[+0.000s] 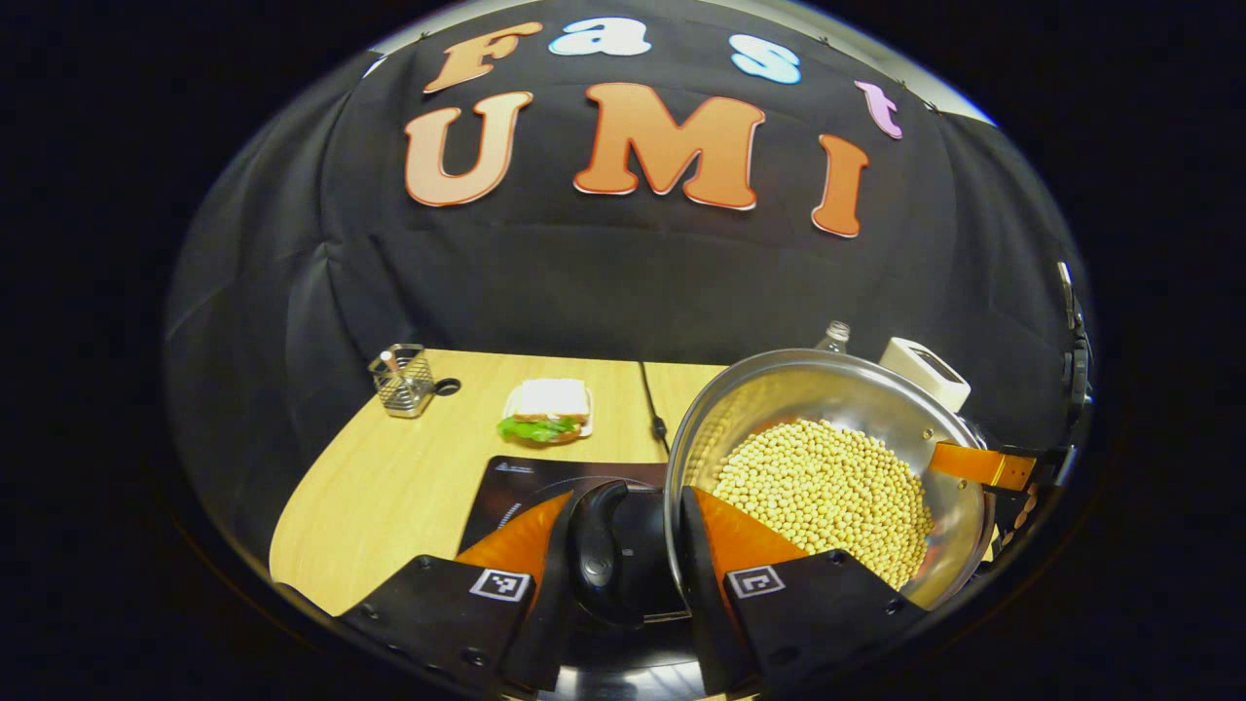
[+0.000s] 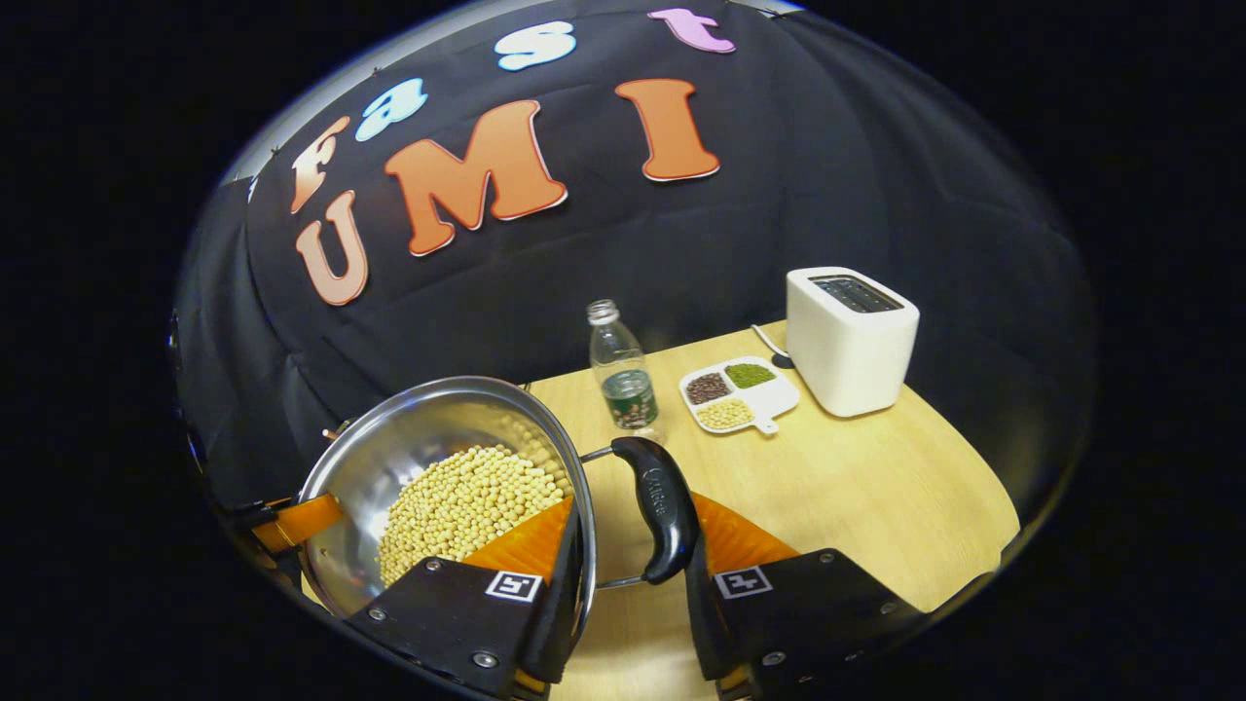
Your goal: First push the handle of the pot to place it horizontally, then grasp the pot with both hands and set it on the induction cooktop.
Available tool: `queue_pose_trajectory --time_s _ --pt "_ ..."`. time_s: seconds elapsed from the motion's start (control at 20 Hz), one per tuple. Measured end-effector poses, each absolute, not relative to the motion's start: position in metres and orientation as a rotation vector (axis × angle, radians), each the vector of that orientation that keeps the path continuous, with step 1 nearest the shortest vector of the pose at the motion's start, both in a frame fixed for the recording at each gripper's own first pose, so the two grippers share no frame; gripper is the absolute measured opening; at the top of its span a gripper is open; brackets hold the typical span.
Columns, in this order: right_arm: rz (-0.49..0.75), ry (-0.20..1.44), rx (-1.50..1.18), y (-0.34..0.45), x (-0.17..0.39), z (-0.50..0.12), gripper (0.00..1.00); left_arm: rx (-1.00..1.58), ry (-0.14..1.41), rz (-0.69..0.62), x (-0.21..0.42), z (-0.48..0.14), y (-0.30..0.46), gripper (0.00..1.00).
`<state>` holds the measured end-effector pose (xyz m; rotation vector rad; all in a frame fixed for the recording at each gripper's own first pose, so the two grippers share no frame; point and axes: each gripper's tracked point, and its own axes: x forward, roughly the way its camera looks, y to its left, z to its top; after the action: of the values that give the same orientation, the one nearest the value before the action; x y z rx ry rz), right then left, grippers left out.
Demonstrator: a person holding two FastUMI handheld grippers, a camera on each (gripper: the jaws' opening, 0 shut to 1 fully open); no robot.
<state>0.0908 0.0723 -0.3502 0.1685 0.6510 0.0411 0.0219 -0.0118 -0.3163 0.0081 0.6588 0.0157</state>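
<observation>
A steel pot [image 1: 779,389] filled with pale beans [image 1: 827,487] has a black loop handle [image 1: 604,550] on each side. My left gripper [image 1: 628,498] is shut on the near handle, with one finger inside the rim and the other outside the handle. Beneath that handle lies the black induction cooktop [image 1: 516,477]. In the right gripper view the pot [image 2: 409,438] tilts at lower left. My right gripper [image 2: 633,503] is shut on the other handle [image 2: 662,511] the same way. Whether the pot touches the cooktop I cannot tell.
On the wooden table [image 1: 389,487] stand a wire basket [image 1: 402,380], a sandwich on a plate [image 1: 547,411] and a black cable [image 1: 650,399]. To the right are a water bottle [image 2: 623,370], a divided dish of beans [image 2: 737,392] and a white toaster [image 2: 850,336].
</observation>
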Motion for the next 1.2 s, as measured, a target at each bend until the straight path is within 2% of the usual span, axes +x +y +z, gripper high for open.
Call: queue_pose_trajectory --time_s 0.1,0.2,0.25,0.3,0.45,0.5,0.55,0.75,0.8,1.0,1.05,1.1,1.2 --pt "0.073 0.643 0.157 0.099 0.093 -0.345 0.5 -0.002 0.652 0.043 0.019 -0.307 0.015 0.63" --pt "0.101 0.641 0.149 0.125 0.095 -0.343 0.46 -0.002 0.646 0.069 0.015 -0.302 0.04 0.55" --pt "0.113 0.644 0.146 0.136 0.096 -0.344 0.5 -0.003 0.647 0.08 0.014 -0.3 0.051 0.56" --pt "0.125 0.647 0.144 0.147 0.096 -0.346 0.5 -0.006 0.649 0.092 0.011 -0.299 0.062 0.6" --pt "0.149 0.666 0.145 0.17 0.097 -0.356 0.51 -0.01 0.661 0.119 0.007 -0.305 0.086 0.55" --pt "0.154 0.674 0.144 0.177 0.096 -0.36 0.5 -0.011 0.667 0.124 0.006 -0.306 0.093 0.59" --pt "0.157 0.679 0.14 0.182 0.096 -0.363 0.5 -0.013 0.674 0.128 0.004 -0.308 0.095 0.63" --pt "0.163 0.708 0.124 0.196 0.091 -0.38 0.51 -0.028 0.714 0.137 0.0 -0.329 0.113 0.56" --pt "0.162 0.716 0.122 0.198 0.092 -0.386 0.5 -0.031 0.723 0.138 0.0 -0.334 0.115 0.6" --pt "0.161 0.749 0.116 0.206 0.093 -0.408 0.51 -0.045 0.774 0.146 -0.001 -0.356 0.127 0.56" --pt "0.164 0.76 0.114 0.207 0.093 -0.413 0.51 -0.045 0.783 0.15 -0.001 -0.362 0.129 0.63" --pt "0.168 0.771 0.113 0.208 0.093 -0.419 0.51 -0.042 0.788 0.153 0.0 -0.365 0.13 0.6" --pt "0.171 0.787 0.116 0.211 0.094 -0.427 0.5 -0.042 0.8 0.157 0.0 -0.372 0.134 0.6"
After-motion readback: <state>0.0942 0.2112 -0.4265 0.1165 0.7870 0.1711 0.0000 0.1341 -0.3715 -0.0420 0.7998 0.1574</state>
